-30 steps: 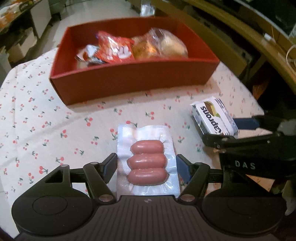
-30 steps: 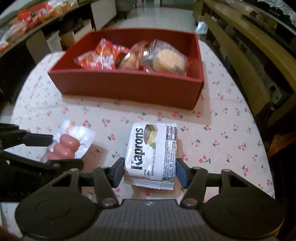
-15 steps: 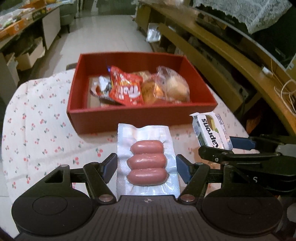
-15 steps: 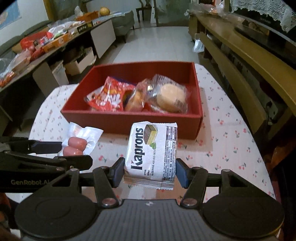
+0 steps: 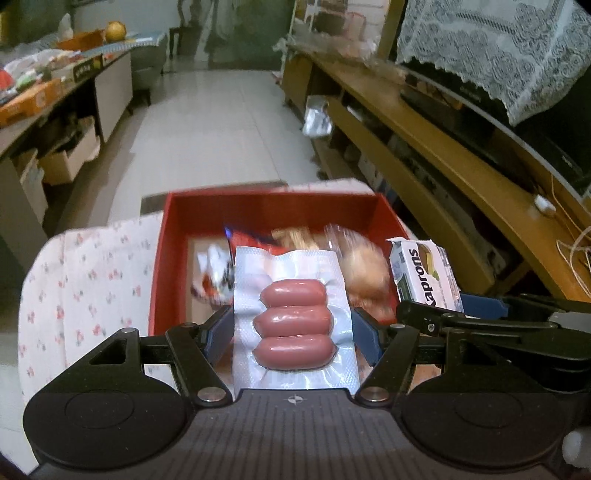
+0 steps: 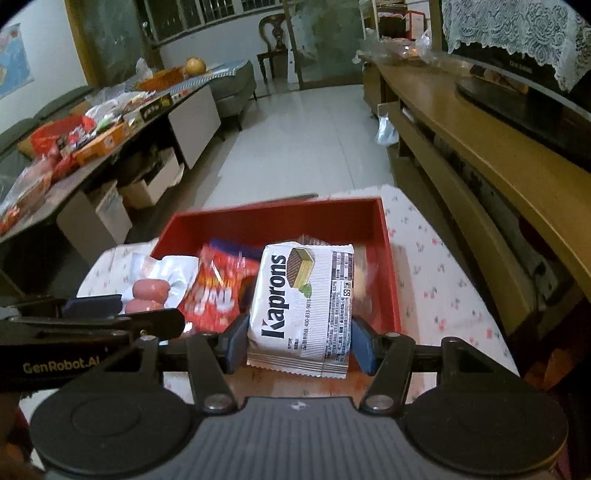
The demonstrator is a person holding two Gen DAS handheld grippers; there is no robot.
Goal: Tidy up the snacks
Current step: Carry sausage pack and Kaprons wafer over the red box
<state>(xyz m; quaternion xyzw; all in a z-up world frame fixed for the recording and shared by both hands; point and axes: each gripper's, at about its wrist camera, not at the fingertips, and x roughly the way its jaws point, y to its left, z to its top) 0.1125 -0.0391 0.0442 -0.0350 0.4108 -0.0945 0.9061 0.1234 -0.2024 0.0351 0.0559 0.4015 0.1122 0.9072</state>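
Pale tiled floor point(image 6: 306, 147); wooden shelving point(image 6: 480, 155) right, cluttered counter point(image 6: 110, 122) left, windows point(image 6: 207, 14) behind.

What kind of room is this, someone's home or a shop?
Most likely a home living room. A lace cloth drapes a TV on a long wooden cabinet, a sofa stands at the back, and the table wears a flowered tablecloth.

Red box point(image 5: 162, 266) at centre frame, on a white tablecloth point(image 5: 85, 273) dotted with small red cherries at left. Pink sausages in a clear, whitish sausage pack point(image 5: 295, 325) at lower centre. White, grey-striped Kaprons wafer pack point(image 6: 306, 306) with black lettering. Orange-red snack bag point(image 6: 218, 291) left of it. Blue fingertips point(image 6: 364, 345) on black frames.
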